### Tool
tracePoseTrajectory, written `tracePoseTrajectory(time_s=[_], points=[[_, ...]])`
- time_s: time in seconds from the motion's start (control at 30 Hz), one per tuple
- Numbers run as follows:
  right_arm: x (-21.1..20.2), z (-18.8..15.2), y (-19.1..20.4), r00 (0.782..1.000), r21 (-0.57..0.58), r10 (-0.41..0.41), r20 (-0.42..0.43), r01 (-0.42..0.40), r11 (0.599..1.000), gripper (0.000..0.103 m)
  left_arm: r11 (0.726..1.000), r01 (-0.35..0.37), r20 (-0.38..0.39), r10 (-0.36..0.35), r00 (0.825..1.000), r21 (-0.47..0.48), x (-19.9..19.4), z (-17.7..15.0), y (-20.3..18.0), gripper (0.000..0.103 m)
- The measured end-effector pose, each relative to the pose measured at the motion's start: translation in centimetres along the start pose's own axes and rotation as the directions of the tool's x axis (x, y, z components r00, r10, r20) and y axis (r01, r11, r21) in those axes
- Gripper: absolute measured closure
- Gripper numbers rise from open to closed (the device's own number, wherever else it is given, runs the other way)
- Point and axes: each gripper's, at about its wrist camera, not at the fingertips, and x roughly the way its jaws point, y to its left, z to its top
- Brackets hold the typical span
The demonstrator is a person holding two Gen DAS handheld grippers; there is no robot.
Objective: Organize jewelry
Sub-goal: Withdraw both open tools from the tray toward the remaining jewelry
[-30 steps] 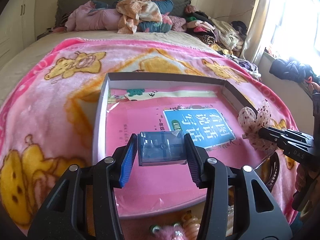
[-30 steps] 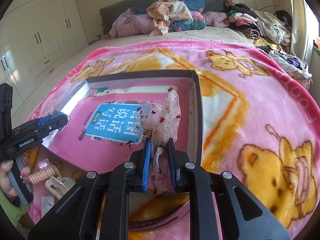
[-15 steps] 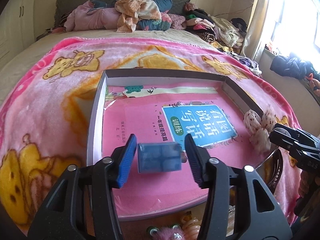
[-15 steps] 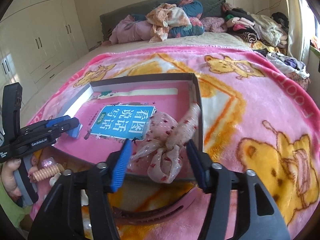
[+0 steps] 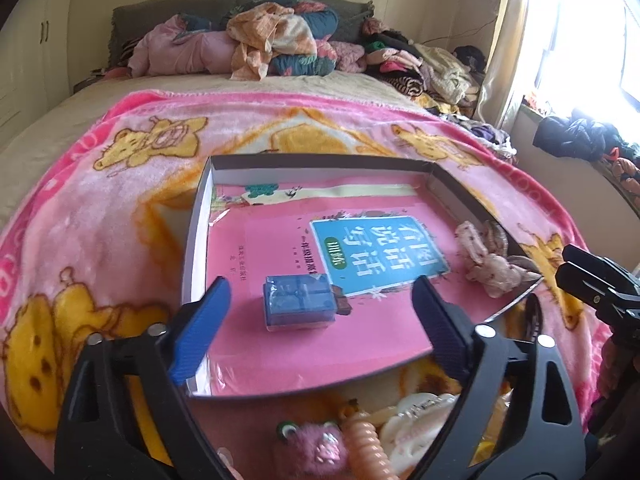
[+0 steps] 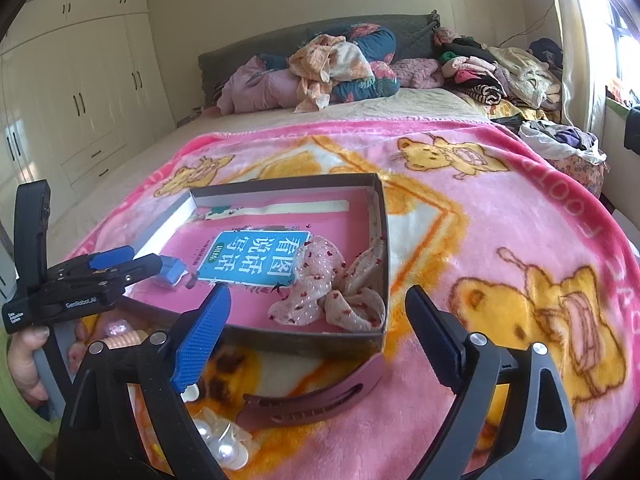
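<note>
1. The blue gift box (image 5: 298, 302) lies flat inside the shallow tray (image 5: 196, 236), on the pink book cover (image 5: 256, 264) that lines it, close to the tray's near edge and nearer to its left wall than to its right one; its long axis runs left to right across the left wrist view.
2. The left gripper (image 5: 320, 324) is around it but not on it; the jaws are opening and stand wide, one pad on each side of the box with a clear gap, so the box is set down and free.
3. The spotted bow scrunchie (image 6: 332, 300) lies in the tray's near right corner, with one tail leaning on the right wall; it is soft and crumpled, so I judge that it will stay there.
4. The right gripper (image 6: 316, 332) is just before that corner; its jaws are opening too, nothing is between them, and the scrunchie lies ahead of the pads, apart from them.
5. On the pink blanket (image 6: 500, 240), outside the tray's near edge, more pieces wait: a dusky pink hair clip (image 6: 320, 396) lies just under the right gripper, its long axis left to right, with pearl pieces (image 6: 220, 440) to its left; a coiled hair tie (image 5: 368, 440) and a plush frog clip (image 5: 312, 444) lie under the left gripper.
6. For the next pick, the hair clip is nearer to the right hand; the jaws should probably cross its short side.
</note>
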Motion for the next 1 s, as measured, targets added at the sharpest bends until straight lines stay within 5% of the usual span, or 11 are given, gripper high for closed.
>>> tracePoseTrajectory(time_s=[0.43,1.0], points=[[-3.8,-1.7,0.3,0.999,-0.005,-0.011,0.047,0.011,1.000,0.011,1.000,0.019,0.076,-0.020,0.997,0.010,-4.2,-0.4,-1.5,0.012],[-8.3,-4.3,2.5,0.997,-0.029,0.041,0.060,-0.039,0.999,0.010,0.999,0.039,0.072,-0.041,0.997,0.023,-7.4,-2.9,-1.9,0.012]])
